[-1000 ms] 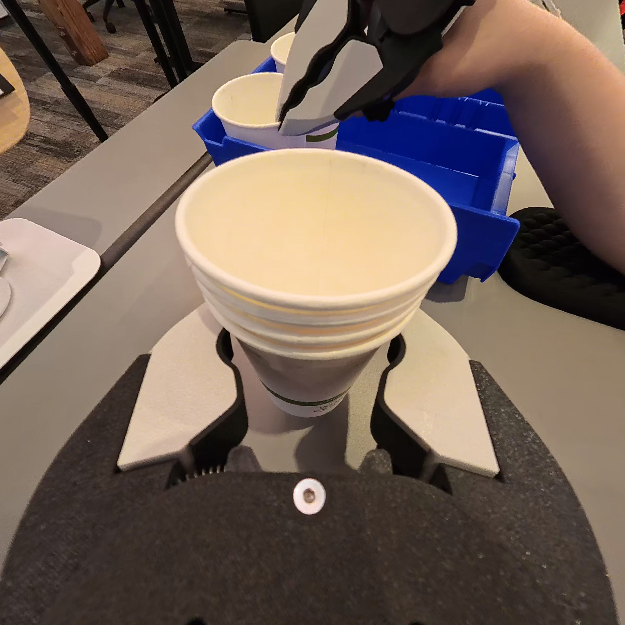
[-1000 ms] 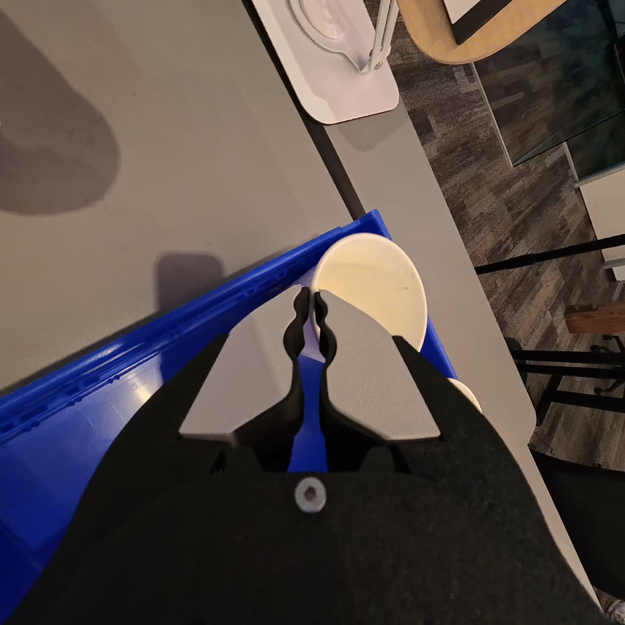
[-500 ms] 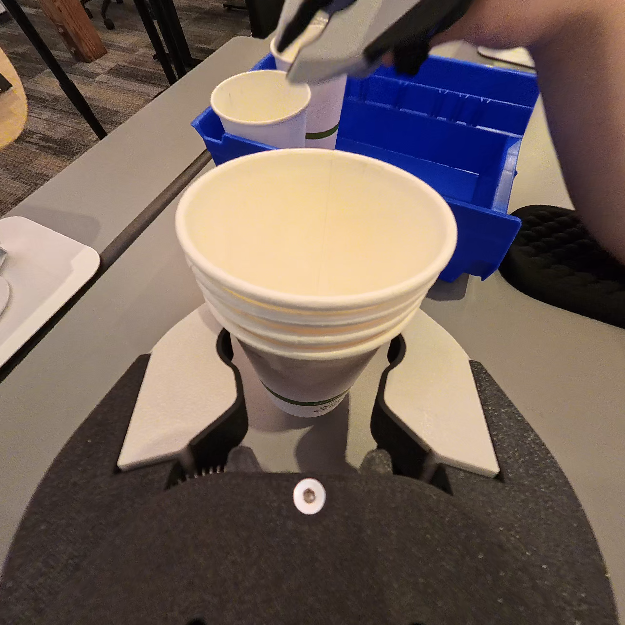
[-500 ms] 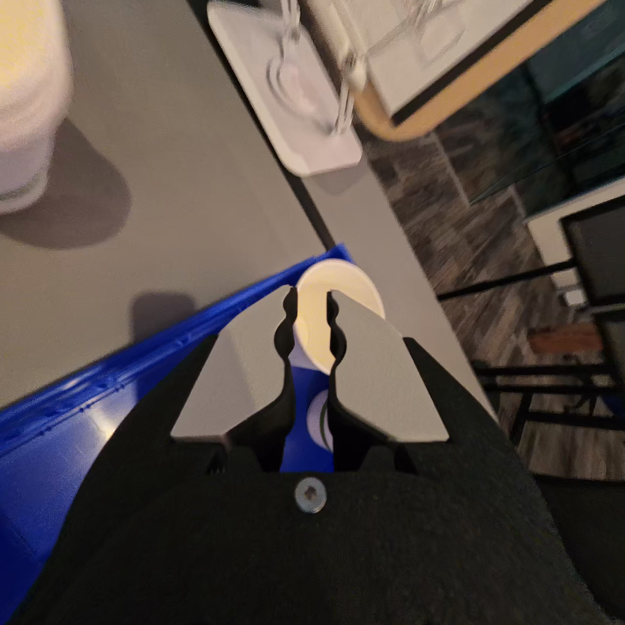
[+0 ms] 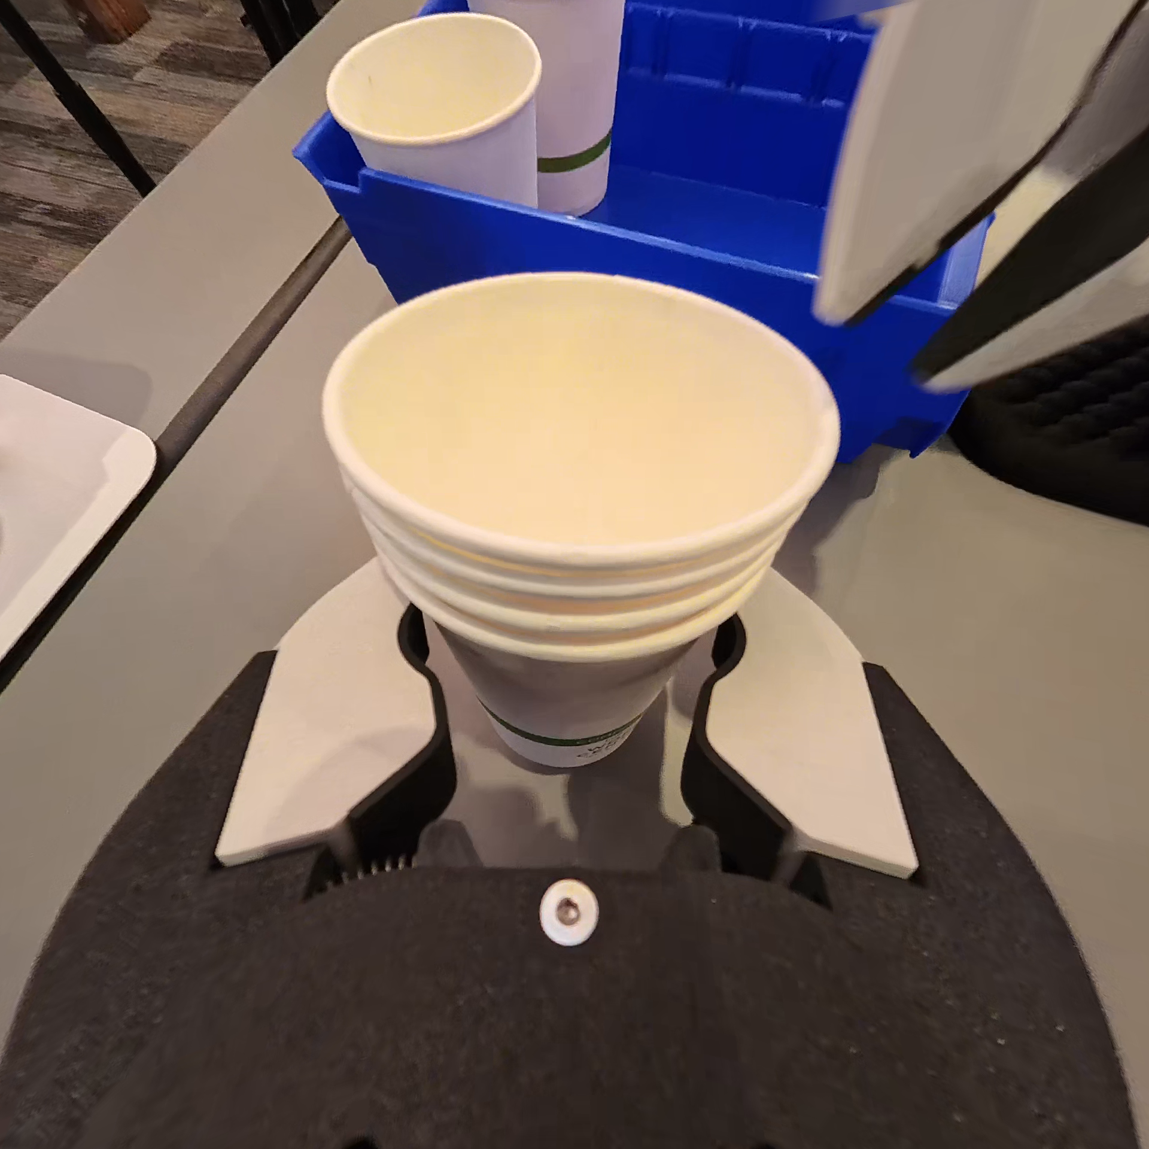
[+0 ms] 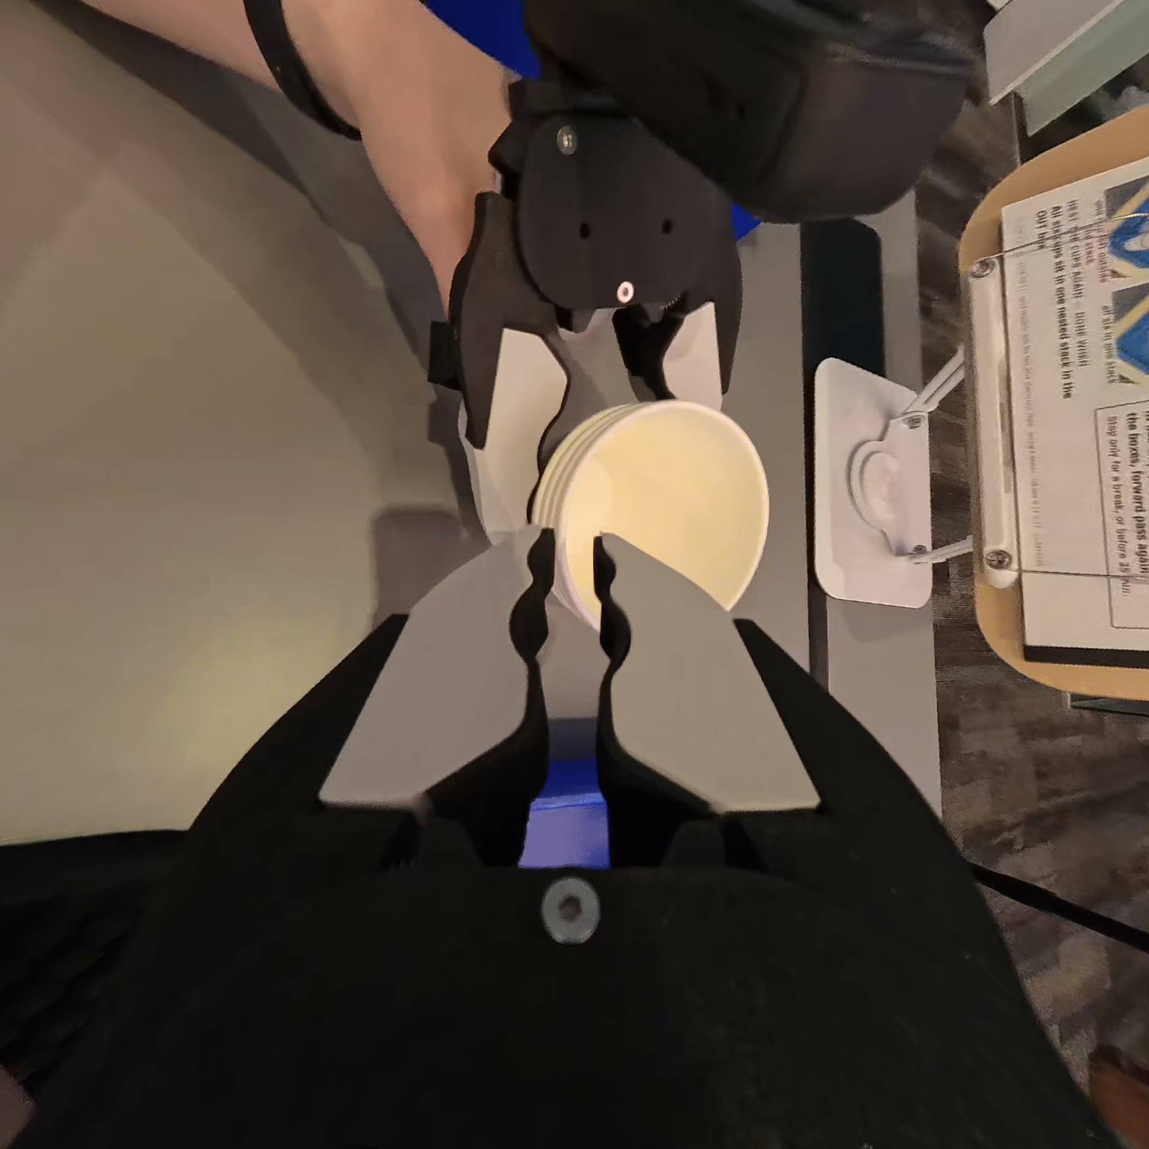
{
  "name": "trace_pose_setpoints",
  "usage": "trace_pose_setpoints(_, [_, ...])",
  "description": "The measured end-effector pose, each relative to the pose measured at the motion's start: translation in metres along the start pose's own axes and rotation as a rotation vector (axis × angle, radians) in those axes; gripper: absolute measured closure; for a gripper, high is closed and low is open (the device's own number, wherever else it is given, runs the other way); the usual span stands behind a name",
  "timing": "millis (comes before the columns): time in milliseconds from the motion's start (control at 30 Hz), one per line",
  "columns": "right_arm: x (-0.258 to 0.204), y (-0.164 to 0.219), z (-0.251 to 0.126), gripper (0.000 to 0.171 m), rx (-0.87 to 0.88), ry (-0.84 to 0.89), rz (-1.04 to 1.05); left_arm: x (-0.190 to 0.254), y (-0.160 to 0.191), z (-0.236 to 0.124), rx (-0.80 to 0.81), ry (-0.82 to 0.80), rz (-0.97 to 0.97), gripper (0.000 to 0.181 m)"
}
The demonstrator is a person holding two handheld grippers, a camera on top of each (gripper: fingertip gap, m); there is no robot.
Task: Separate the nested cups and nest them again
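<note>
Grey table point(image 5: 186, 559): left gripper point(image 5: 572, 628) grips nested cups point(image 5: 578, 497), base half-hidden; right gripper point(image 6: 569, 547) slightly parted, empty.

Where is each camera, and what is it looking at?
Left wrist view: sits on the left gripper, looking forward over the cup stack to the blue bin; its own jaws show, closed on the stack.
Right wrist view: sits on the right gripper, looking down on the stack; its open jaws and a forearm show.
Both see the stack and each other's gripper.
</note>
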State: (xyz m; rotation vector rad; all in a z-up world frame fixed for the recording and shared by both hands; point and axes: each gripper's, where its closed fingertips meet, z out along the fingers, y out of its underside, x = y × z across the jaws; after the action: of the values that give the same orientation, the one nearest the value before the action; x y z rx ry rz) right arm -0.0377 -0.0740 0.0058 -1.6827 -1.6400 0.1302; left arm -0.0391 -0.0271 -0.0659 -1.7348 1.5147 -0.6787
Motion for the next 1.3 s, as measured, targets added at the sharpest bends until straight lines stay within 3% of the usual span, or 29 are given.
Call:
trace_pose_setpoints(467, [-0.007,0.009,0.016,0.168,-0.052,-0.066,0.016,0.002,0.0,0.001,-0.006,0.006,0.007,0.09])
trace_pose_setpoints(1300, [-0.009,0.009,0.007,0.168,-0.021,-0.098,0.038,0.007,-0.002,0.001,0.001,0.027,0.009,0.09])
